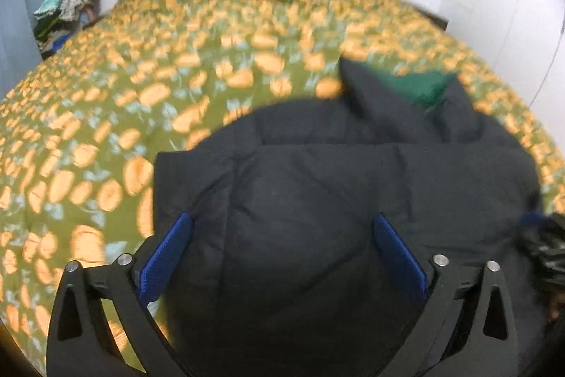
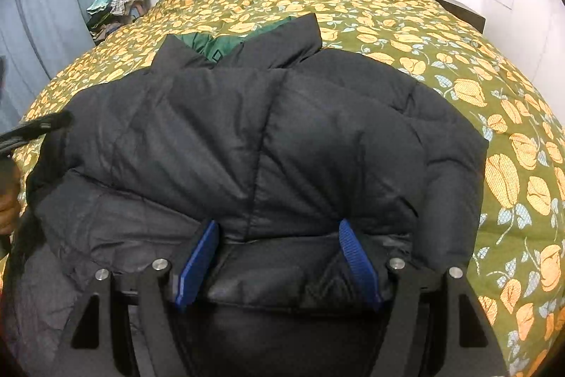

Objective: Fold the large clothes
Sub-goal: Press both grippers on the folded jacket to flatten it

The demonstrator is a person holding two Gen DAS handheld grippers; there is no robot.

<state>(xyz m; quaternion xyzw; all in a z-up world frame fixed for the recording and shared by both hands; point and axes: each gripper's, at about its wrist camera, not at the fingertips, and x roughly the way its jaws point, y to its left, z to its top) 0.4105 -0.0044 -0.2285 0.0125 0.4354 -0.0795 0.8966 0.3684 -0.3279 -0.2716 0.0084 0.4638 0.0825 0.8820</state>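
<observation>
Black and puffy, the quilted jacket (image 2: 268, 143) lies partly folded on the floral bedspread (image 2: 423, 34), its green-lined collar toward the pillows. To fold well, I judge each gripper should take a full bite of a thick edge near the hem, then carry it evenly toward the collar. The left gripper (image 1: 282, 253) hangs over the jacket, spread wide, holding nothing. The right gripper (image 2: 279, 257) straddles the hem part-open; contact unclear, nothing clamped.
</observation>
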